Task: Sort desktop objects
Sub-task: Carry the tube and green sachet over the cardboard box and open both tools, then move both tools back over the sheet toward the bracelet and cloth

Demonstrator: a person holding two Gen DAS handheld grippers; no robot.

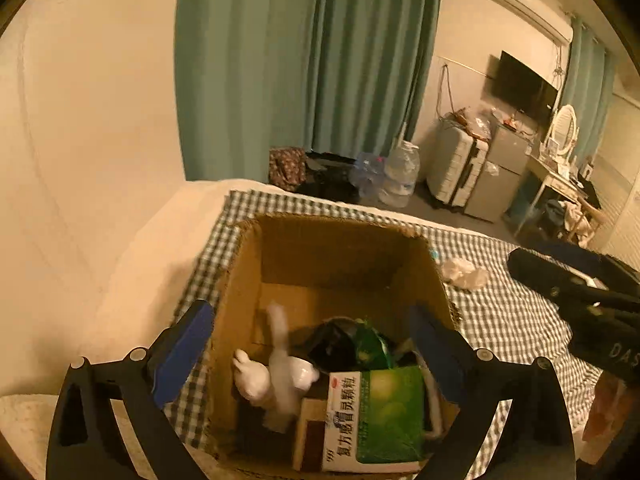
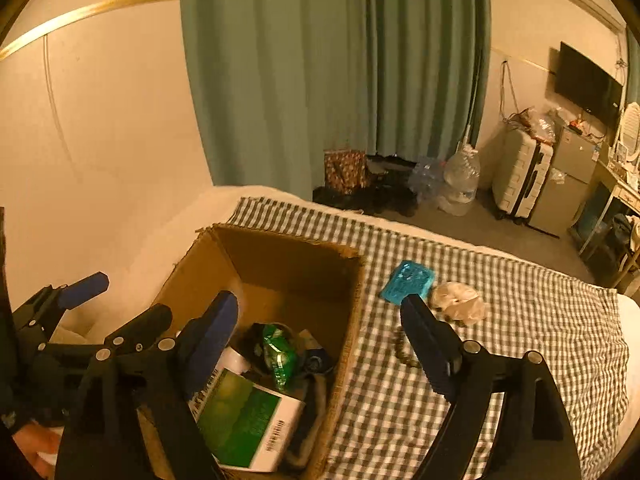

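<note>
Left wrist view: my left gripper [image 1: 312, 344] hangs over the cardboard box [image 1: 240, 288], jaws spread wide with nothing between them. A green medicine box [image 1: 376, 416] lies at the box's 6 o'clock, a white figurine [image 1: 256, 380] at 8. My right gripper [image 2: 320, 320] also gapes empty, straddling the box's right wall. A blue packet [image 2: 408, 282] and crumpled wrapper [image 2: 460, 304] lie on the checked cloth [image 2: 520, 320] at the box's 3 o'clock.

A cardboard box [image 2: 280, 272] stands on a checked cloth [image 2: 500, 320] spread over the bed. Inside the box, a medicine carton [image 2: 244, 420] lies nearest the camera, a crumpled packet [image 2: 278, 350] behind it. To the right of the box, on the cloth, lie a small packet [image 2: 408, 282], a hair scrunchie [image 2: 460, 304] beside that, and a bead bracelet [image 2: 402, 350] nearer the camera.
</note>
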